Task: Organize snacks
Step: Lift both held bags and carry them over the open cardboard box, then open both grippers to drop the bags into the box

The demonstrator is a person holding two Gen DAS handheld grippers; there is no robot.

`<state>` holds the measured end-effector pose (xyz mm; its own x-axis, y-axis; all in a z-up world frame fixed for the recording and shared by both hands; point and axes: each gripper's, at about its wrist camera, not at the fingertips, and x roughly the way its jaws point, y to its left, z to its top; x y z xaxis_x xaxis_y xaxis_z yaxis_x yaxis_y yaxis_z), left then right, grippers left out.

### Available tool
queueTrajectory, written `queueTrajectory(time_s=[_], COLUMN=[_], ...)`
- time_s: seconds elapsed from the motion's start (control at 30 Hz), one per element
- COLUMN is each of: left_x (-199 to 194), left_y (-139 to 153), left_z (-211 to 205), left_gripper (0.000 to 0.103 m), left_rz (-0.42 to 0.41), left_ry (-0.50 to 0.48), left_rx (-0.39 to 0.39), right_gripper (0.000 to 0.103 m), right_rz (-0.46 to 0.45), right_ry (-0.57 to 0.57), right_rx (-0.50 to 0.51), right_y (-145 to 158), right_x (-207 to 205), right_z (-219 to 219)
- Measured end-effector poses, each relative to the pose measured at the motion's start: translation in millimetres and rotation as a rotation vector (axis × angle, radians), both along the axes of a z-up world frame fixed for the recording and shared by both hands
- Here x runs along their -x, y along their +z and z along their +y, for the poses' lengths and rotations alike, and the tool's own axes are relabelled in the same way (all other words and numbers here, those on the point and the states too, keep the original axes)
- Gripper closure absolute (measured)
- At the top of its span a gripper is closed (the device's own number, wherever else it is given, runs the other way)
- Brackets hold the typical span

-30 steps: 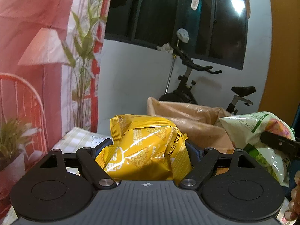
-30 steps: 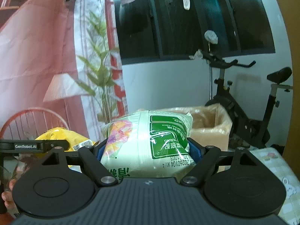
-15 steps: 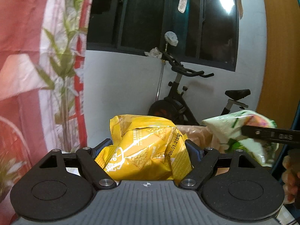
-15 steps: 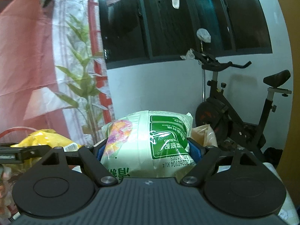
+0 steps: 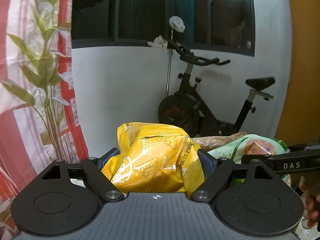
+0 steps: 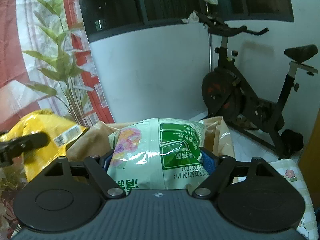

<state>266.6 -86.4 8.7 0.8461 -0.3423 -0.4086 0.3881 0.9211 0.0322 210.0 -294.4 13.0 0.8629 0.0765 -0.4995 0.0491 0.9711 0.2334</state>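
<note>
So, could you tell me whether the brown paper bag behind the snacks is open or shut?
Open. In the right wrist view the brown paper bag has its top edges spread apart behind the green snack packet.

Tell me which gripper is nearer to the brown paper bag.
Right. The right gripper, clamping the green snack bag, sits directly in front of the brown paper bag. The left gripper, gripping the yellow chip bag, is off to the bag's left.

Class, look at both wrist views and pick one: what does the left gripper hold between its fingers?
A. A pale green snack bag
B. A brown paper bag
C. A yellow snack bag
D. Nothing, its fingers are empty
C: in the left wrist view the left gripper is clamped on the yellow snack bag, while the pale green snack bag sits in the right gripper.
</note>
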Motion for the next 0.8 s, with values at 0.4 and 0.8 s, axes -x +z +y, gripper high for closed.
queueTrajectory(time_s=[0.4,0.8], left_x=[-32.7,-35.7], left_y=[-15.7,-12.2], left_z=[-26.4,-25.3], left_gripper=[0.006,0.004], left_rz=[0.056,0.066], left_ry=[-0.024,-0.031], left_rx=[-0.064,-0.035], right_gripper=[0.012,0.012], right_rz=[0.021,-0.010], right_ry=[-0.001,-0.004], right_rx=[-0.023,-0.033], right_y=[-11.6,-6.3], right_x=[-13.4,4.2], right_z=[-11.7,-12.3])
